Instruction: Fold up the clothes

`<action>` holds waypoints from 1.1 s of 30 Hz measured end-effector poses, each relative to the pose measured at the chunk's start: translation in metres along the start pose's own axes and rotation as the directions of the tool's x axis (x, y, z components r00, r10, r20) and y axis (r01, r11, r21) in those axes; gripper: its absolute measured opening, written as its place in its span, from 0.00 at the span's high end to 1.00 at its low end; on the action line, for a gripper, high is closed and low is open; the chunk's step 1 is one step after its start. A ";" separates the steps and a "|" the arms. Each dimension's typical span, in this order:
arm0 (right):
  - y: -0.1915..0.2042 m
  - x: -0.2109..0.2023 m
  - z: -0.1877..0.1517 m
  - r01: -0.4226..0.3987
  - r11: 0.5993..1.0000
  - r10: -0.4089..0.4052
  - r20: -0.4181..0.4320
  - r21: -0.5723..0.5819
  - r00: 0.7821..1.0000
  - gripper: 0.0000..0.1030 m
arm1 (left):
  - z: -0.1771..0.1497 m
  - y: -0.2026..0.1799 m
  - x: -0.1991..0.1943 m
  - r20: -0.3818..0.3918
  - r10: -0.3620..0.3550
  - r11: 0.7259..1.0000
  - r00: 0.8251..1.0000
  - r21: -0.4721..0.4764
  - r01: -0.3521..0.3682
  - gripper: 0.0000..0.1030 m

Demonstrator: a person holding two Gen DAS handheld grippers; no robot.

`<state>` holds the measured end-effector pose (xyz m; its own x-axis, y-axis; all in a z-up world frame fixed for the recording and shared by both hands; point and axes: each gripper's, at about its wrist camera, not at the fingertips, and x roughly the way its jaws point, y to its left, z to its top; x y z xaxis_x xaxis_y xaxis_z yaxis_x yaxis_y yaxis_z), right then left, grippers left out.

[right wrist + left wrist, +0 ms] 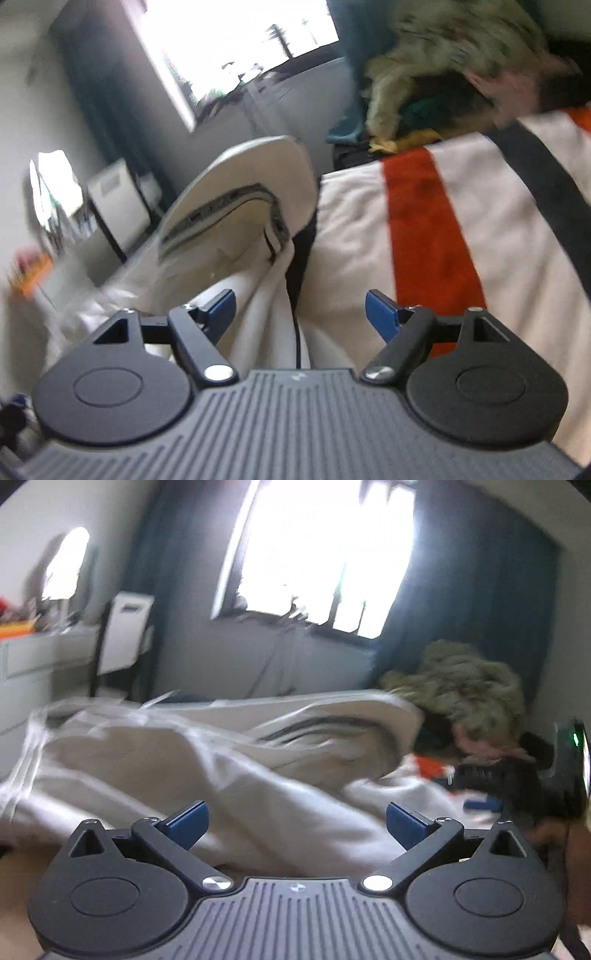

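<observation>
My left gripper (295,825) sits low in the centre of its own frame, jaws spread wide, the blue pads (186,823) well apart with nothing pinched between them. At the right edge of that frame I can see the dark body of my right gripper (532,779), blurred. In its own view my right gripper (300,314) also fills the bottom centre, jaws parted, pads (380,314) pressing on nothing.

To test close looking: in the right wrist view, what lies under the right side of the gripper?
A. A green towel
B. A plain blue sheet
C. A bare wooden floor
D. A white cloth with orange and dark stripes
D: the striped cloth shows white with orange and dark bands beside the right gripper.
</observation>
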<state>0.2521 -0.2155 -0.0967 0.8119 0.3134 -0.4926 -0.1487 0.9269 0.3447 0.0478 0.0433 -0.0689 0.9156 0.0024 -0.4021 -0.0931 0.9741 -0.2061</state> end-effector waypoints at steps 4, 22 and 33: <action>0.017 0.065 0.033 0.007 0.999 -0.009 -0.053 -0.037 0.999 0.24 | -0.001 0.019 0.017 -0.048 0.015 0.996 0.999 -0.089 -0.019 0.00; 0.118 0.175 0.176 0.215 0.949 -0.176 0.180 -0.232 0.968 0.86 | -0.011 0.059 0.067 -0.093 0.062 0.974 0.994 -0.212 -0.080 0.04; 0.047 0.170 0.088 0.103 0.987 -0.113 -0.074 -0.126 0.991 0.20 | -0.010 0.057 0.058 -0.095 0.022 0.976 0.995 -0.214 -0.042 0.03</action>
<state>0.4325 -0.1370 -0.0936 0.7795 0.2207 -0.5863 -0.1340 0.9729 0.1882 0.0920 0.0971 -0.1128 0.8718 0.0026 -0.4899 -0.2133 0.9022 -0.3748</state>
